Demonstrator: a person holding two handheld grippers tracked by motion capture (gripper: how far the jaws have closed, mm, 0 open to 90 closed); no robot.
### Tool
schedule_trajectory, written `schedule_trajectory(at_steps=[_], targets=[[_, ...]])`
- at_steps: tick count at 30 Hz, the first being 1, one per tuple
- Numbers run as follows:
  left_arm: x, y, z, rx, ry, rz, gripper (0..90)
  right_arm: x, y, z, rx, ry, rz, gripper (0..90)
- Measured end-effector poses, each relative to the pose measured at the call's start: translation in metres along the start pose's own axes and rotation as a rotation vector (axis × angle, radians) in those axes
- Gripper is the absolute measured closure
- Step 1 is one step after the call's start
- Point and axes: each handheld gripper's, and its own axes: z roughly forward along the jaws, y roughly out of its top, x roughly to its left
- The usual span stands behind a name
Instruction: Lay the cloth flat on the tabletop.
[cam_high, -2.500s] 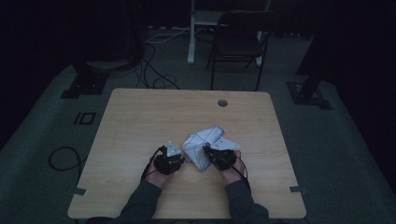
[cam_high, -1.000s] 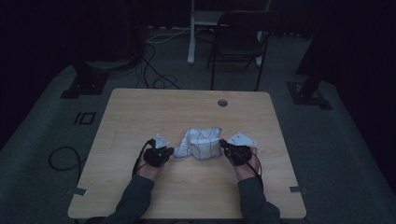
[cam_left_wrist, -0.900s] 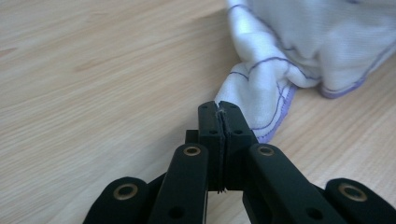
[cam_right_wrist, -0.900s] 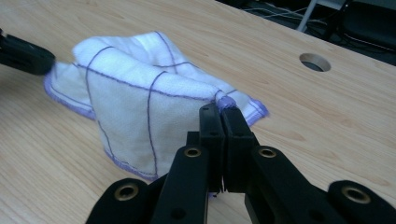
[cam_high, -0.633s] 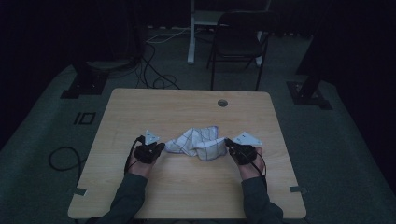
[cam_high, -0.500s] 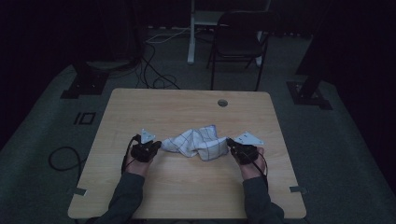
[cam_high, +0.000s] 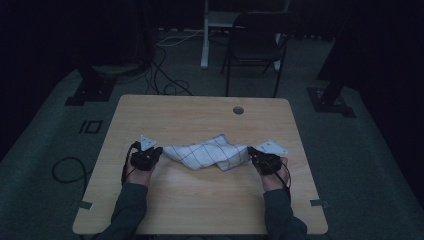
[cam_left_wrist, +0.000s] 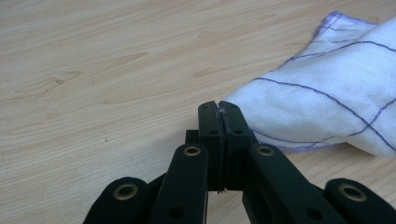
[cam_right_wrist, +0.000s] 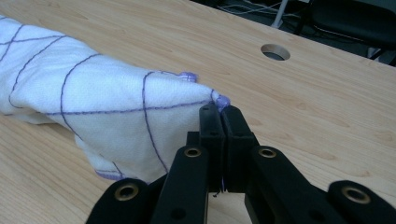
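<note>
Now cloth stretched, between both tools

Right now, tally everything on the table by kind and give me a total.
Cloths: 1, the white checked cloth
Grippers: 2, left gripper and right gripper, each shut on a corner of the cloth
Total: 3

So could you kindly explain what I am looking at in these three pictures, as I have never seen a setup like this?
A person sits at a wooden table and holds a clamp-like tool in each hand. The high view looks down from above. It shows the left gripper and the right gripper at either end of a white checked cloth. The other two pictures come from small cameras riding on each tool, looking along its black jaws. In both, the jaws are shut on a corner of the cloth, which lies stretched between them.
</note>
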Motion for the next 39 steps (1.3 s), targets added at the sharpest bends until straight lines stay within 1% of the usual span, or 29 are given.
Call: schedule_trajectory(at_steps=[3,4,5,6,9,10,11,12,14,15,16,17,20,22,24,25,29,30,31,32,33,34,35,38,39], targets=[[0.0,0.001,-0.002,-0.008,-0.001,-0.004,89.7,0.0,0.0,0.0,-0.002,0.0,0.0,89.5],[0.0,0.004,-0.005,-0.024,0.002,0.0,89.7,0.001,0.001,0.0,-0.005,-0.002,-0.002,89.5],[0.0,0.004,-0.005,-0.024,0.002,0.0,89.7,0.001,0.001,0.0,-0.005,-0.002,-0.002,89.5],[0.0,0.008,-0.008,-0.037,0.006,0.003,89.7,0.001,0.002,-0.002,-0.009,-0.006,-0.003,89.5],[0.001,0.012,-0.011,-0.049,0.009,0.006,89.7,0.0,0.004,-0.003,-0.015,-0.007,-0.003,89.5],[0.001,0.018,-0.012,-0.062,0.013,0.007,89.7,0.0,0.007,-0.004,-0.023,-0.011,-0.007,89.5],[0.001,0.018,-0.012,-0.062,0.013,0.007,89.7,0.0,0.007,-0.004,-0.023,-0.011,-0.007,89.5],[0.002,0.023,-0.014,-0.075,0.019,0.011,89.7,-0.001,0.009,-0.004,-0.03,-0.014,-0.004,89.5],[0.002,0.023,-0.014,-0.075,0.019,0.011,89.7,-0.002,0.011,-0.004,-0.031,-0.015,-0.003,89.5],[0.003,0.031,-0.015,-0.094,0.026,0.012,89.7,-0.003,0.012,-0.004,-0.033,-0.018,-0.001,89.5],[0.003,0.031,-0.015,-0.094,0.026,0.012,89.7,-0.004,0.013,-0.003,-0.032,-0.018,0.002,89.5],[0.003,0.036,-0.014,-0.104,0.033,0.011,89.7,-0.005,0.013,-0.001,-0.031,-0.021,-0.001,89.5],[0.004,0.04,-0.01,-0.109,0.041,0.012,89.6,-0.007,0.013,0.003,-0.023,-0.022,0.008,89.5],[0.006,0.046,0.0,-0.101,0.055,0.016,89.6,-0.011,0.013,0.011,-0.014,-0.031,0.013,89.5],[0.006,0.047,0.003,-0.095,0.059,0.017,89.6,-0.012,0.014,0.014,-0.009,-0.033,0.015,89.5],[0.006,0.05,0.013,-0.086,0.069,0.022,89.6,-0.014,0.014,0.02,0.001,-0.04,0.019,89.5],[0.008,0.053,0.03,-0.062,0.074,0.019,89.5,-0.02,0.014,0.033,0.009,-0.051,0.037,89.5],[0.008,0.053,0.03,-0.062,0.074,0.019,89.5,-0.02,0.014,0.033,0.009,-0.051,0.037,89.5],[0.008,0.053,0.037,-0.05,0.074,0.018,89.5,-0.023,0.014,0.039,0.025,-0.057,0.042,89.5],[0.008,0.054,0.042,-0.04,0.074,0.017,89.4,-0.024,0.014,0.042,0.028,-0.058,0.045,89.5],[0.008,0.054,0.045,-0.036,0.075,0.017,89.4,-0.026,0.015,0.045,0.034,-0.062,0.047,89.6],[0.008,0.054,0.045,-0.036,0.075,0.017,89.3,-0.026,0.015,0.045,0.034,-0.062,0.047,89.6],[0.008,0.053,0.052,-0.02,0.076,0.019,89.1,-0.03,0.015,0.051,0.048,-0.068,0.05,89.5],[0.007,0.052,0.057,-0.013,0.073,0.012,88.9,-0.034,0.016,0.058,0.068,-0.075,0.056,89.6],[0.006,0.051,0.059,-0.007,0.07,0.01,88.3,-0.039,0.015,0.066,0.101,-0.083,0.06,89.6]])
